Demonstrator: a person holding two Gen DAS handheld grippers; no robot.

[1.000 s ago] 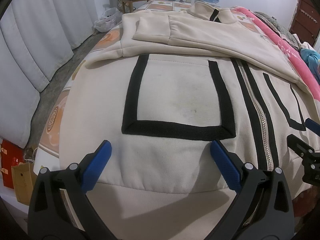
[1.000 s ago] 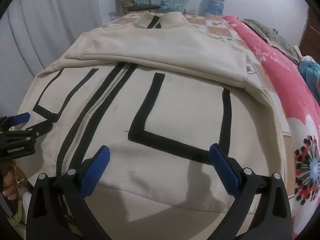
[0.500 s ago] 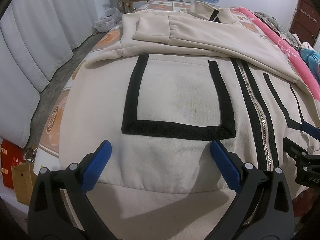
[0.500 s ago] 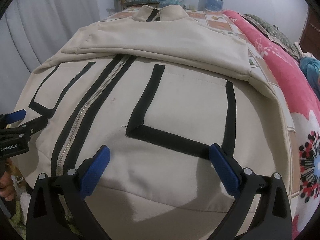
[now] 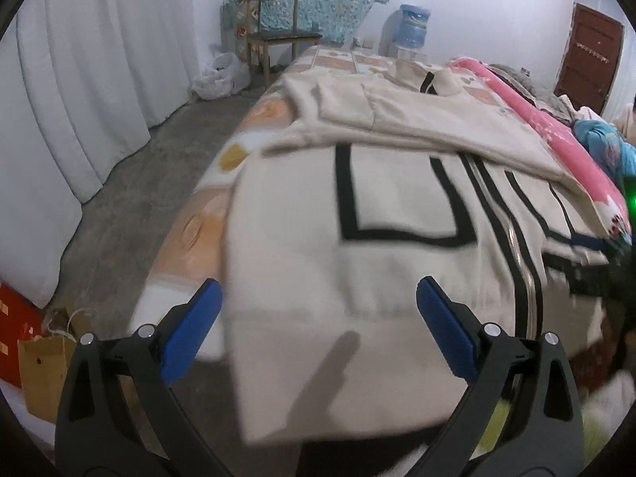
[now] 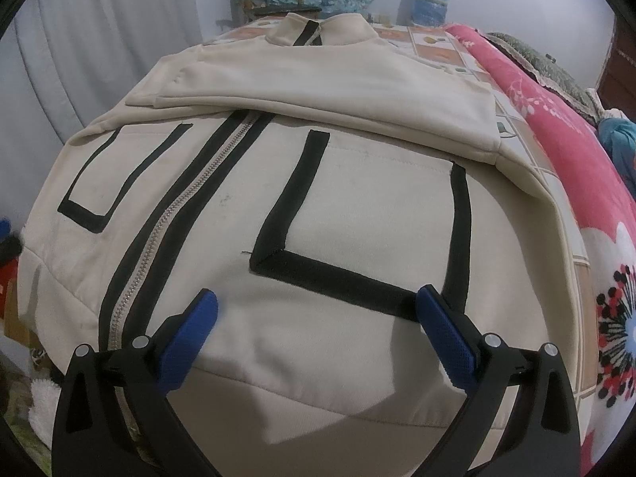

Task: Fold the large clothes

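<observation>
A cream zip jacket [image 5: 397,262] [image 6: 357,206] with black-trimmed pockets lies front up on the bed, both sleeves folded across its chest. My left gripper [image 5: 318,290] hovers above the hem's left corner. Its jaws are closing but still wide, and the blue pads [image 5: 190,330] press on nothing. My right gripper [image 6: 318,298] stands open over the hem below the right pocket, with only flat cloth under it. In the blurred left wrist view the right gripper [image 5: 596,278] shows dimly at the right edge.
A pink floral blanket [image 6: 564,127] runs along the bed's right side. Beyond the bed stand a wooden chair [image 5: 278,39] and a blue water bottle [image 5: 413,28]. White curtains [image 5: 79,99] hang on the left. A paper bag [image 5: 43,373] sits on the concrete floor.
The left gripper has pulled back and to the left, so the jacket's left edge and the floor now show. In the right view it has slid almost out at the left edge. The right gripper has kept still.
</observation>
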